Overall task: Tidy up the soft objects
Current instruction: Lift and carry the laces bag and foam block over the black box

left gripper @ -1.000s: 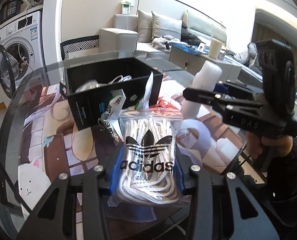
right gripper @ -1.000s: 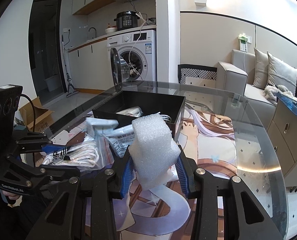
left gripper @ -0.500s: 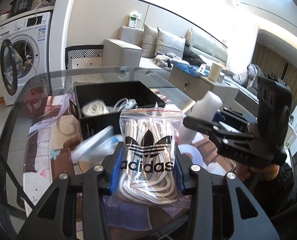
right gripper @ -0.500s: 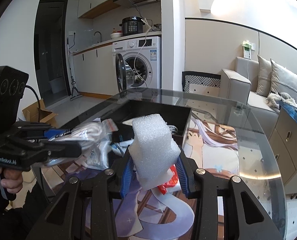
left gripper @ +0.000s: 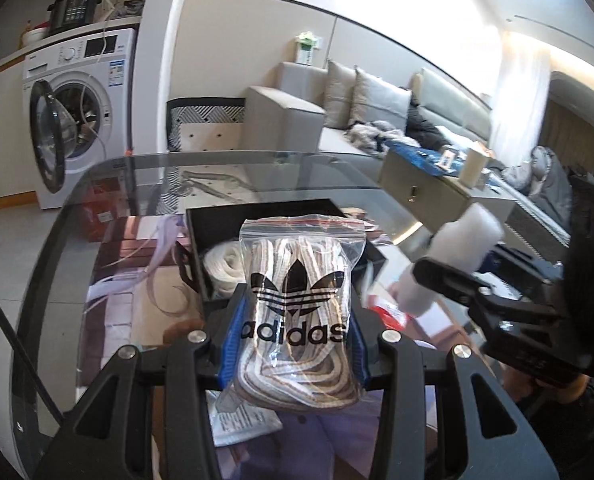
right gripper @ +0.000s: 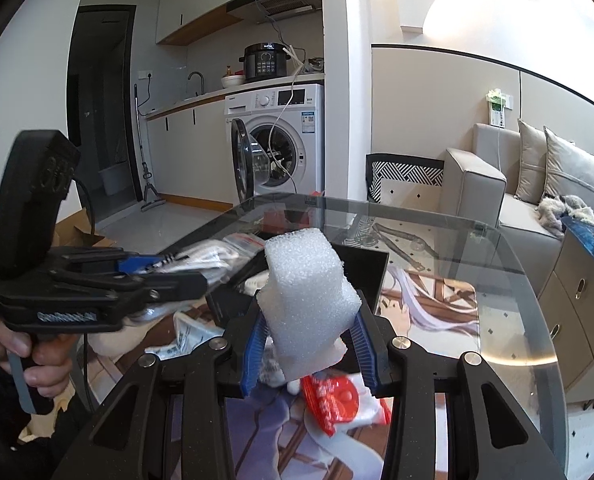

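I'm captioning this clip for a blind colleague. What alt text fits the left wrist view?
The left gripper clamps a clear zip bag of laces above a glass table, just before an open black box. At right, the right gripper holds a white foam block.

black box (left gripper: 257, 216) ahead, open-topped, cluttered sides

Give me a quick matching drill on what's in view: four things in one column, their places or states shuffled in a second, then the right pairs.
1. zip bag of laces
2. foam block
3. black box
4. red-and-white packet

A. lying on the glass table
B. clamped in the right gripper
C. clamped in the left gripper
D. open, with a white bundle inside

Pairs: 1-C, 2-B, 3-D, 4-A
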### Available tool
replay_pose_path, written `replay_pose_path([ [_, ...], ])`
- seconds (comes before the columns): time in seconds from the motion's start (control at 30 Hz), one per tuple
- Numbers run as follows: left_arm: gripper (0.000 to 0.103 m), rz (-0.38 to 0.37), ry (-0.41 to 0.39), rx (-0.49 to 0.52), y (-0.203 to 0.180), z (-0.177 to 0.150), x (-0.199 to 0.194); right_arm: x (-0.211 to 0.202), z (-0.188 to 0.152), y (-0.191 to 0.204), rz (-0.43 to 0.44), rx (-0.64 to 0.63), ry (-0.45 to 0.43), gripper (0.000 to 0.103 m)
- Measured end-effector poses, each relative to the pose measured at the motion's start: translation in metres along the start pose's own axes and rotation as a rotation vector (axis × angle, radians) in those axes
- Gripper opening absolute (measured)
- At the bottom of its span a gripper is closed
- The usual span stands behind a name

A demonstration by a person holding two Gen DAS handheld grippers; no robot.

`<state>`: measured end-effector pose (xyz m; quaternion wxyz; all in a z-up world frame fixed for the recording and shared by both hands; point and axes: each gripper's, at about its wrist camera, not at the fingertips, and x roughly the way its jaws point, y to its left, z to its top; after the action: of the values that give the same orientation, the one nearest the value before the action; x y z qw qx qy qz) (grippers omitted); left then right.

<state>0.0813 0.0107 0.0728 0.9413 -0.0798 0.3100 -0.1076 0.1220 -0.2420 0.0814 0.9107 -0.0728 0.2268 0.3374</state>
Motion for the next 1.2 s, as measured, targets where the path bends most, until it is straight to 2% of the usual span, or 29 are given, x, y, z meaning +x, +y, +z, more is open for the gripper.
replay_pose_path([
  [0.37,0.043,0.069,0.018,-0.037,0.015,0.016,0.033,0.028,0.026,-0.006,-0.005,0.019,-0.005,0.04],
  [0.7,0.043,0.104,0.082,-0.094,0.027,0.026,0.06,0.053,0.045,-0.016,-0.024,0.056,-0.024,0.04],
  [1.03,0.043,0.107,0.112,-0.099,0.03,0.036,0.081,0.075,0.047,-0.026,-0.02,0.076,0.001,0.04],
  [1.2,0.043,0.101,0.124,-0.111,0.032,0.036,0.09,0.092,0.045,-0.029,-0.015,0.061,0.044,0.04],
])
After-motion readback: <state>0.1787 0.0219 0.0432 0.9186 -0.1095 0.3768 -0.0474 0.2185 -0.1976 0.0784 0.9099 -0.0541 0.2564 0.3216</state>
